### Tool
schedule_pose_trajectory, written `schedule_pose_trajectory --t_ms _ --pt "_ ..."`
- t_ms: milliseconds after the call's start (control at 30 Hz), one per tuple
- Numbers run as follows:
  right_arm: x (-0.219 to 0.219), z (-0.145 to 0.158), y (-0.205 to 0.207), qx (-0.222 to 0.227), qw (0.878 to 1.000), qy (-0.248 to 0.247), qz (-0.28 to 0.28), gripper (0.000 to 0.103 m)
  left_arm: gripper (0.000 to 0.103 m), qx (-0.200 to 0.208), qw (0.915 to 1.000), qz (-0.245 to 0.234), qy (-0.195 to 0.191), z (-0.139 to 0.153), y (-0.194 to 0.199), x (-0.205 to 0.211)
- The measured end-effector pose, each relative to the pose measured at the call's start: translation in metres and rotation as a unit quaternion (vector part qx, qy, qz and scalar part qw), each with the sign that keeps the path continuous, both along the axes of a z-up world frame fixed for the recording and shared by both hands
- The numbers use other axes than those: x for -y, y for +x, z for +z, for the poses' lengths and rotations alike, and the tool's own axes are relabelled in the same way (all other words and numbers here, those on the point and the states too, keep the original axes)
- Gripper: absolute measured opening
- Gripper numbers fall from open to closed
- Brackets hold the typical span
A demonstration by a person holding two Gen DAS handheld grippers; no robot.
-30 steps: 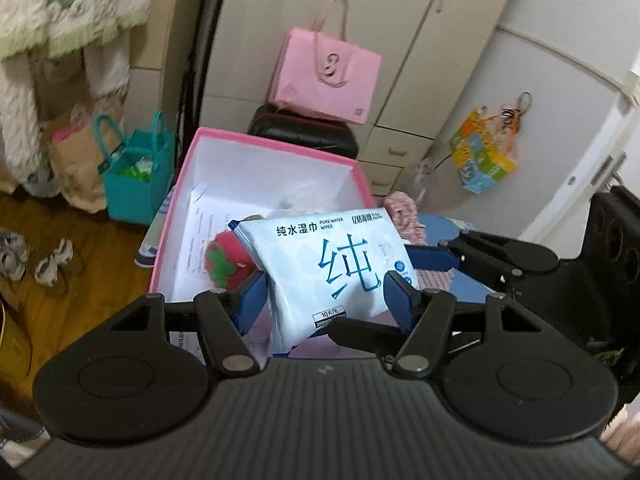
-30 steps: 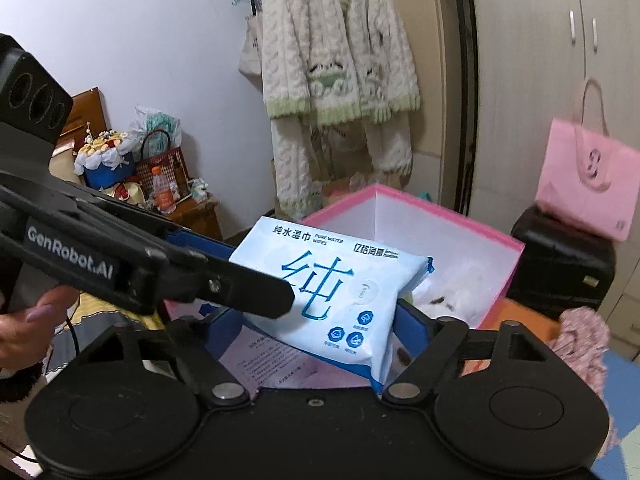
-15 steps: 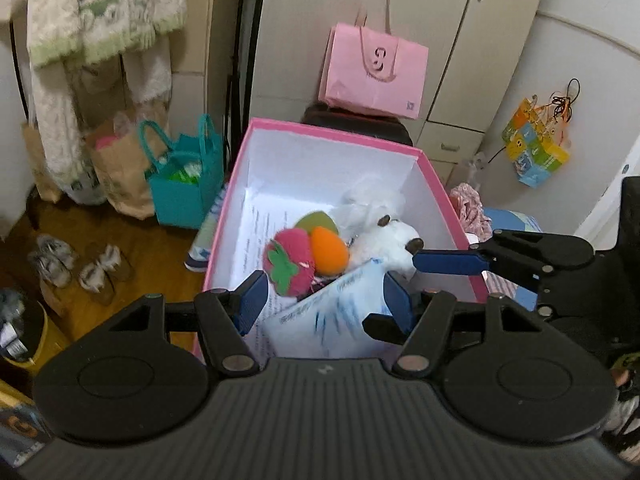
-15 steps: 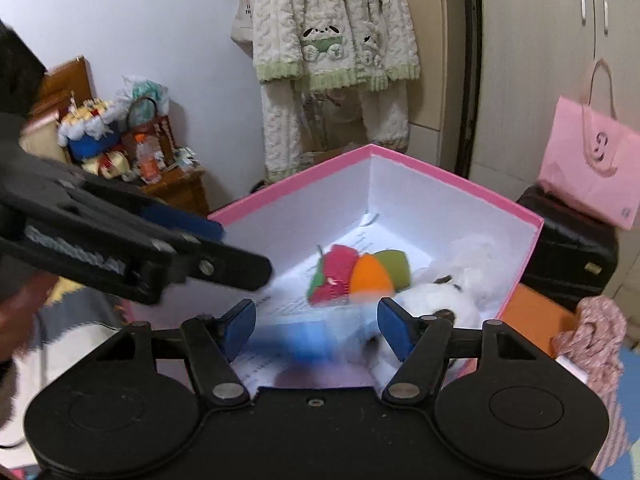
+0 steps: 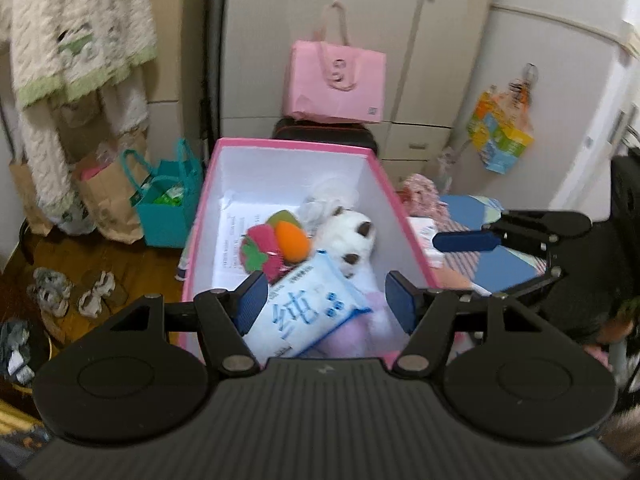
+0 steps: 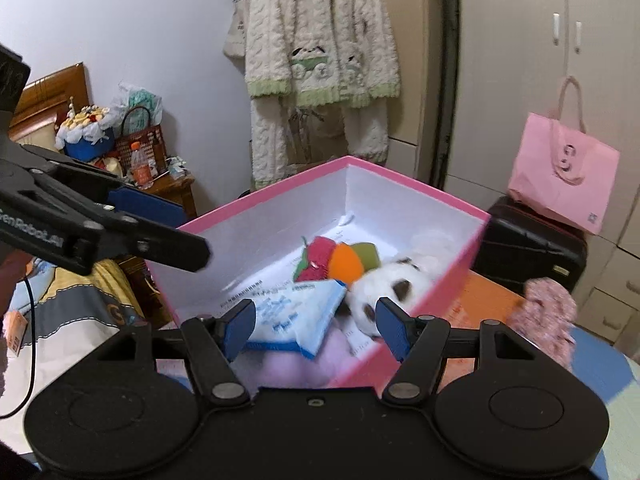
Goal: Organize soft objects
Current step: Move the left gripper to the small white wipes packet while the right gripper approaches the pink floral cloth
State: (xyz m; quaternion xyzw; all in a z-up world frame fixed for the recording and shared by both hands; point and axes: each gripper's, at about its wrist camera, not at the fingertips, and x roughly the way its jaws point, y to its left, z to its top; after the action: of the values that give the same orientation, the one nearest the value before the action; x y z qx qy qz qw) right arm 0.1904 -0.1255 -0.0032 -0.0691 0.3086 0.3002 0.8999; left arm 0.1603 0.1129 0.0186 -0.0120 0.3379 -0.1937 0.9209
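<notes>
A white and blue pack of wet wipes [image 5: 308,312] lies tilted inside the pink box [image 5: 292,146], resting on a pale purple soft thing [image 5: 344,344]. Behind it in the box are a red strawberry plush [image 5: 260,252], an orange plush [image 5: 294,240] and a white plush animal [image 5: 348,236]. My left gripper [image 5: 325,300] hangs open above the box's near end, pads clear of the pack. My right gripper [image 6: 317,320] is also open over the pack [image 6: 296,312], nothing pressed between its pads. One finger [image 5: 466,241] of the right gripper shows past the box's right wall.
A pink bag [image 5: 336,80] sits on a black suitcase [image 6: 528,248] behind the box. A teal bag [image 5: 164,208] and shoes [image 5: 72,292] are on the floor to the left. A pink knitted item [image 6: 548,312] lies to the right. A cardigan [image 6: 320,40] hangs by the wardrobe.
A second ago both grippers held the wipes pack above the box. It has been let go and has dropped into the box. Both grippers have drawn apart and stand empty.
</notes>
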Motion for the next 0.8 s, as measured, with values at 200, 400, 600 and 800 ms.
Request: schedule_pose_trajectory --t_ms 200,400,600,800 --pt "0.049 -0.001 -0.034 -0.009 0.999 0.023 -0.035 0.07 0.064 0.007 0.9984 -0.055 -0.009 0.007 -0.025 0.016" --pt "0.093 0.005 -0.061 0.004 0.996 0.029 -0.081 0.071 0.064 0.011 0.9967 -0.08 0.002 0.013 -0.037 0.039" --pt "0.129 0.011 -0.076 0.014 0.993 0.036 -0.109 0.071 0.064 0.017 0.994 -0.107 0.01 0.019 -0.045 0.072" --pt "0.154 0.018 -0.081 0.004 0.993 0.039 -0.111 0.072 0.064 0.033 0.9898 -0.137 0.018 0.027 -0.057 0.104"
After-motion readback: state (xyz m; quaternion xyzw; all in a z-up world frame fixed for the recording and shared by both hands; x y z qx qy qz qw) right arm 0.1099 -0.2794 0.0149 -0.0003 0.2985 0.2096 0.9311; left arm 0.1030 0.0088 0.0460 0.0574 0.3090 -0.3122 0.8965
